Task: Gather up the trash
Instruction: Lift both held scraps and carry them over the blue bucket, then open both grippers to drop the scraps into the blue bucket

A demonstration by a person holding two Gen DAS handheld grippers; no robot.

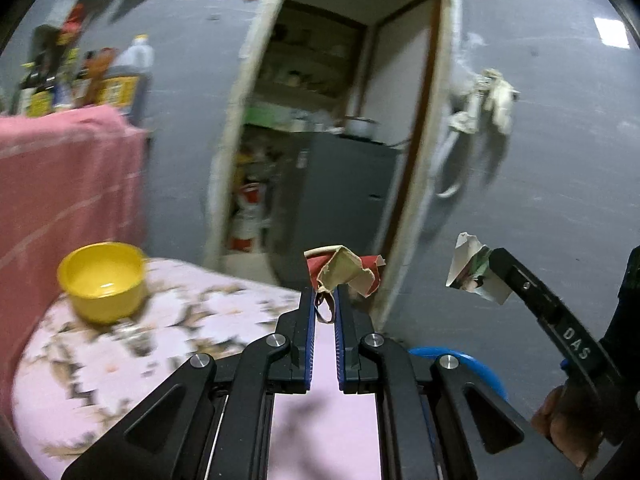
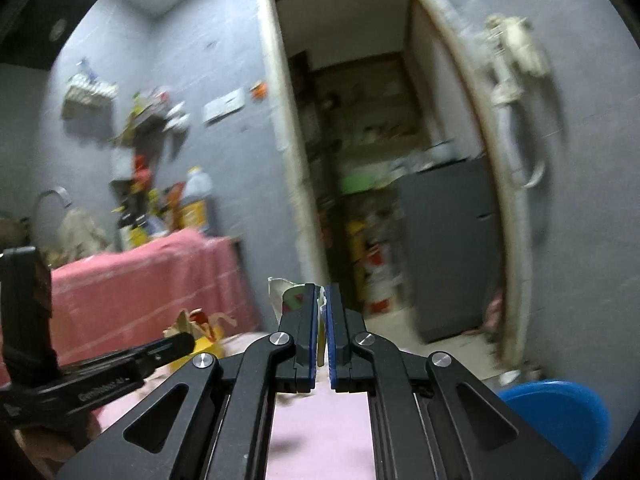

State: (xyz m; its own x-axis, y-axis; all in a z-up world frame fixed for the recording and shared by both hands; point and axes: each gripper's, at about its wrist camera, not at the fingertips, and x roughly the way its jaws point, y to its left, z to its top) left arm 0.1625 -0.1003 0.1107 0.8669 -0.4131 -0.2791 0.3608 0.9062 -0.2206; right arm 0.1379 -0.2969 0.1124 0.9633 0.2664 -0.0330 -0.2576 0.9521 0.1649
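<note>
My left gripper (image 1: 325, 294) is shut on a crumpled red and tan paper cup (image 1: 344, 270), held above the pink patterned table (image 1: 120, 360). My right gripper (image 2: 322, 300) is shut on a folded white printed wrapper (image 2: 286, 292), also held in the air. The right gripper (image 1: 498, 260) with its wrapper (image 1: 474, 270) shows at the right of the left wrist view. The left gripper (image 2: 182, 338) with the paper cup (image 2: 200, 320) shows at the left of the right wrist view.
A yellow bowl (image 1: 102, 280) stands on the pink table. A blue bin (image 2: 560, 420) sits low right, its rim (image 1: 464, 360) showing beside the table. Behind are a pink-draped counter (image 1: 60, 184) with bottles (image 1: 128, 76) and an open doorway (image 2: 380, 160).
</note>
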